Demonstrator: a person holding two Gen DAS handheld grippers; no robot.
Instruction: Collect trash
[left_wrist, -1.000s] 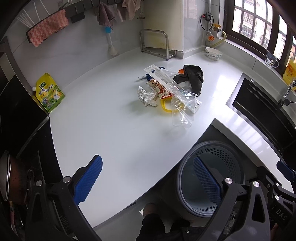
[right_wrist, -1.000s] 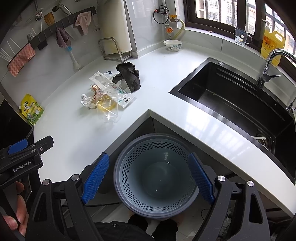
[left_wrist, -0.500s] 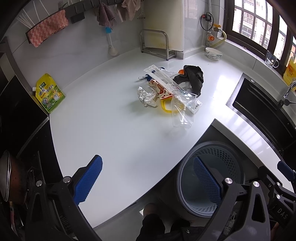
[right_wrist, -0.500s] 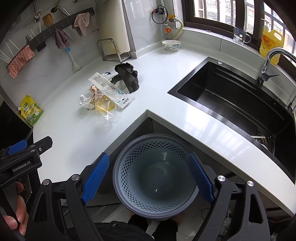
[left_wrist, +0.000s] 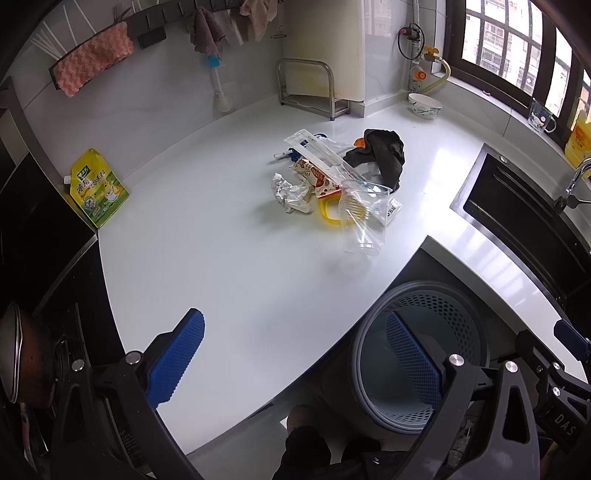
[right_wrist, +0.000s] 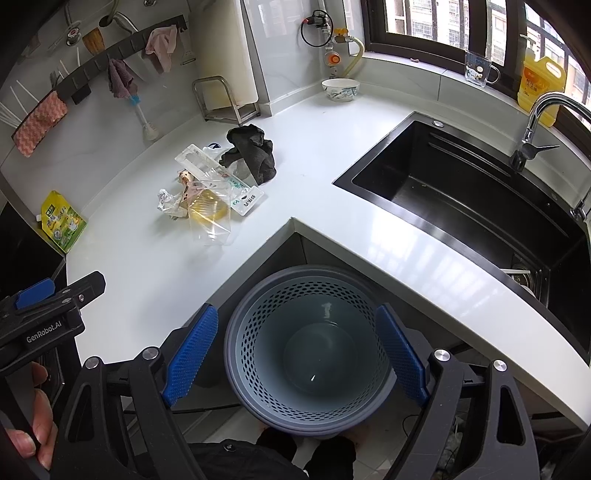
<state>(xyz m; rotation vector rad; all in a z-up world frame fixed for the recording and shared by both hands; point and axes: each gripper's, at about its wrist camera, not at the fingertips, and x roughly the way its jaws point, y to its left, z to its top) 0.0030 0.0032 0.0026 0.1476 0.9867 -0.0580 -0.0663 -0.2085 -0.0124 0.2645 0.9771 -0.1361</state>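
Note:
A heap of trash lies mid-counter: a clear plastic cup (left_wrist: 364, 218) on its side, crumpled foil (left_wrist: 288, 192), a snack wrapper (left_wrist: 317, 177), a clear blister pack (left_wrist: 321, 153), a yellow ring (left_wrist: 328, 214) and a black rag (left_wrist: 384, 155). The same heap shows in the right wrist view, with the cup (right_wrist: 210, 218) and rag (right_wrist: 253, 151). A grey perforated bin (right_wrist: 306, 350) stands empty on the floor in the counter's corner notch, also seen as the bin (left_wrist: 424, 354). My left gripper (left_wrist: 295, 354) is open over the counter's front edge. My right gripper (right_wrist: 295, 350) is open above the bin. Neither holds anything.
A black sink (right_wrist: 472, 206) with a tap (right_wrist: 535, 122) lies to the right. A green pouch (left_wrist: 96, 188) leans at the left wall. A bowl (left_wrist: 424, 105), a metal rack (left_wrist: 310, 88) and hanging cloths sit at the back. A hand (right_wrist: 33, 424) holds the left gripper.
The right wrist view has shifted slightly, the trash heap drifting a little left in it. Both grippers stay open and nothing on the counter has moved.

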